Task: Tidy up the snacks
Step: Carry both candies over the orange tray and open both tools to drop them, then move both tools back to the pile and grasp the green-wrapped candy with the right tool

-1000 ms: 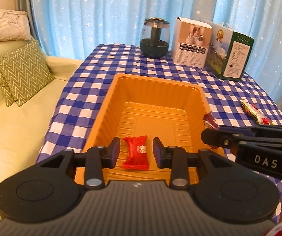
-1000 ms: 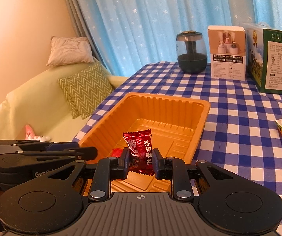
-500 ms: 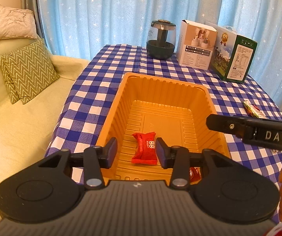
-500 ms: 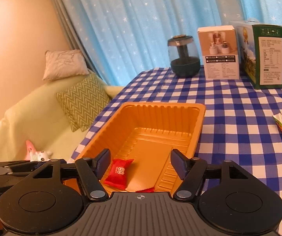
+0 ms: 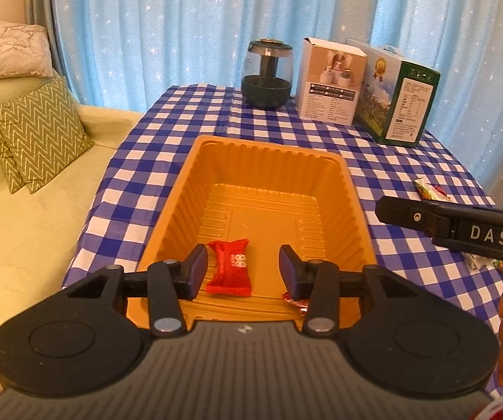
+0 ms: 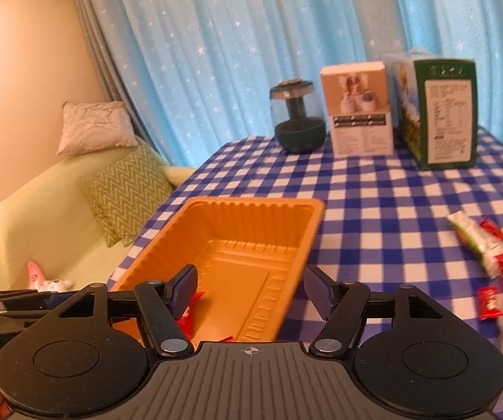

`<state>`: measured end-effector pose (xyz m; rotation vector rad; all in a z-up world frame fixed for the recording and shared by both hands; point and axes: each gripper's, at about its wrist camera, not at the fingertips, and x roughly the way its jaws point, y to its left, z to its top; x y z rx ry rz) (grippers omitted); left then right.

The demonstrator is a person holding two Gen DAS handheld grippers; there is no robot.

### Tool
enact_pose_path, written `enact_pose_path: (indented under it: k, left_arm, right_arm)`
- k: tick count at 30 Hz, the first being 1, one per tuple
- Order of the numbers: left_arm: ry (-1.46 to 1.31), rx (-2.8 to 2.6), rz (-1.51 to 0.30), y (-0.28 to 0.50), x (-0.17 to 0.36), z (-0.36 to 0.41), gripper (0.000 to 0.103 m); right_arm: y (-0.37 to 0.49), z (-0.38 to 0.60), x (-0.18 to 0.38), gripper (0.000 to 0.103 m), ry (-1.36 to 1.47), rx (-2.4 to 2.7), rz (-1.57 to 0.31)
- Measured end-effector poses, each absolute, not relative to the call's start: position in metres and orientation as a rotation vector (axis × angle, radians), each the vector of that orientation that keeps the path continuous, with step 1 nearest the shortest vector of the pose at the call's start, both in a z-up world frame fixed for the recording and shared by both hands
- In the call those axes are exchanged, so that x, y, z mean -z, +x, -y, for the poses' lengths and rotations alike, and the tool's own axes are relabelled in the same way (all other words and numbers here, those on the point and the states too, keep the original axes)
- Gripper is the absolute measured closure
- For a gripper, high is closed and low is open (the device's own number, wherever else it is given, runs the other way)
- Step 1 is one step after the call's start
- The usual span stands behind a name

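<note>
Snacks are lying in two places: a bright red candy with white print is resting flat on the ribbed floor of the orange tray, low in the centre of the left wrist view, and a darker foil-wrapped candy is peeking out at the tray's near corner, partly hidden behind a finger. More loose snacks, red wrappers and a green-and-white packet, are sitting on the blue checked tablecloth at the right edge of the right wrist view, well apart from the tray. Hovering over the tray's near end, the left gripper is standing with its jaws apart and gripping nothing, the red candy showing between them. Reaching in from the right side of that view, the right gripper is pointing over the tray's near right rim, its jaws spread wide and empty.
</note>
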<state>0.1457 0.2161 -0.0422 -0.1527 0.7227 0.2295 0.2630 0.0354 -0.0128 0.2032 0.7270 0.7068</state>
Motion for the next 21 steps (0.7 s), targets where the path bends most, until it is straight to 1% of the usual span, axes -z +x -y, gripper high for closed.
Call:
enact_pose_path:
  k: [21]
  left_arm:
    - [-0.115, -0.091, -0.693, 0.18, 0.027, -0.144, 0.06]
  right_arm:
    - [0.273, 0.045, 0.005, 0.035, 0.229, -0.524, -0.685]
